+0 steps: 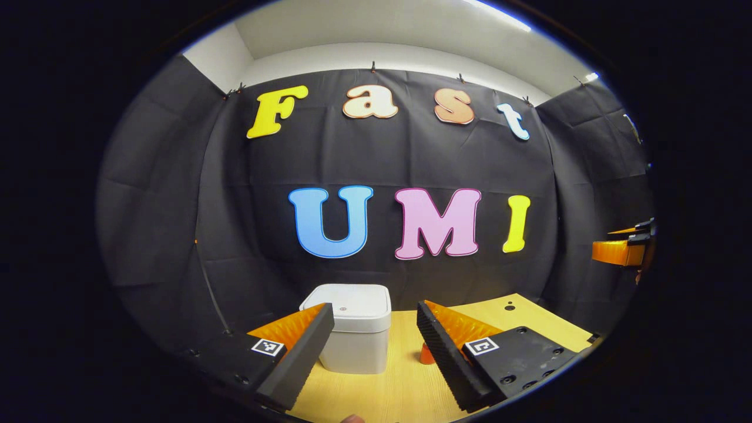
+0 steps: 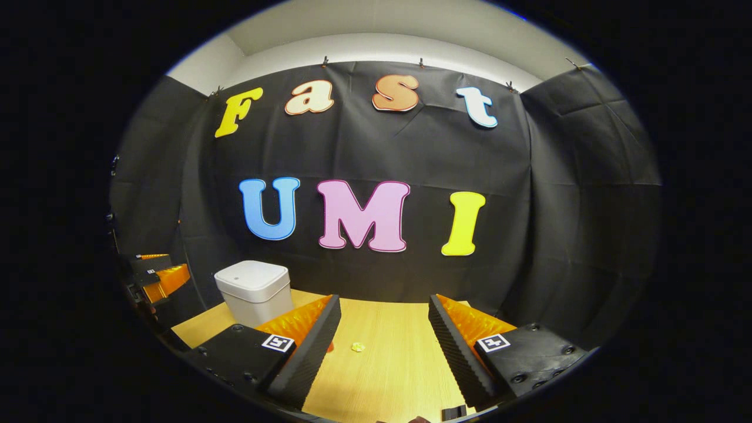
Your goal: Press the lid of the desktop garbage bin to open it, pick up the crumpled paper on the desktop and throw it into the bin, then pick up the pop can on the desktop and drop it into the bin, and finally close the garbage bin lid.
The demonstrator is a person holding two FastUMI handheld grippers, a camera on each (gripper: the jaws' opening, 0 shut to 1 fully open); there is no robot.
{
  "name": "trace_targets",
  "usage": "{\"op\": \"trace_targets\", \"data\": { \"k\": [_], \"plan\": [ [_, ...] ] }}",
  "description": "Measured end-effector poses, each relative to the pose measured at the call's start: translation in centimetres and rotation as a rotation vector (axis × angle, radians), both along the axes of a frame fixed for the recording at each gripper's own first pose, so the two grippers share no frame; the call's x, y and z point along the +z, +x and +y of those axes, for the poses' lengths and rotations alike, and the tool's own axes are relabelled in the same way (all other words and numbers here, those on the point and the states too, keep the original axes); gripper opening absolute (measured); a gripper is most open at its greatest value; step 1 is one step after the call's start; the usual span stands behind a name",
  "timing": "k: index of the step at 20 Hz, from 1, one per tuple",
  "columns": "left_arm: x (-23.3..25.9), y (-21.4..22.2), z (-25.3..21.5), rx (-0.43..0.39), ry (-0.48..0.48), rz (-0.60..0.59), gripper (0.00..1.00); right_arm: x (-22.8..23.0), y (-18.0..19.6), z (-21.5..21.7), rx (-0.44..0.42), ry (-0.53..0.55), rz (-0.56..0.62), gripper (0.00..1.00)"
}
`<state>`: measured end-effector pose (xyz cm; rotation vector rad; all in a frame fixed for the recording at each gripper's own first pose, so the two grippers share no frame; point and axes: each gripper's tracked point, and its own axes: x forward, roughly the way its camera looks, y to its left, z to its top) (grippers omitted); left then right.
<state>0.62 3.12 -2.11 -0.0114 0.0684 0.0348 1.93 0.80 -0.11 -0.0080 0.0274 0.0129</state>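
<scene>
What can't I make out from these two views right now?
- Pop can: left gripper view, mostly hidden behind a finger of the left gripper.
- Crumpled paper: right gripper view, too small to judge shape.
- Garbage bin: lid shut, inside hidden.

From my seat, the bin [image 1: 355, 336] low in the centre of the left gripper view looks like smooth white plastic with a soft satin sheen, its lid [image 1: 351, 301] equally plain. The tabletop [image 2: 382, 358] along the bottom of the right gripper view reads as pale wood, fine-grained and matt. On it I see a small crumpled paper [image 2: 358, 347], creased and dull. The wall [image 2: 558, 194] behind is matt, creased cloth.
</scene>
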Motion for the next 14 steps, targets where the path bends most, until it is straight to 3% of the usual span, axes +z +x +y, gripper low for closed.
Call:
{"op": "trace_targets", "data": {
  "k": [11, 14],
  "plan": [
    [-0.1, 1.4, 1.3, -0.048, 0.013, -0.003, 0.96, 0.3, 1.4, 2.7, 0.016, -0.006, 0.011, 0.96],
    [0.6, 1.6, 1.2, -0.084, 0.037, -0.024, 0.88, 0.5, 1.2, 3.7, 0.025, -0.018, 0.002, 0.96]
  ]
}}
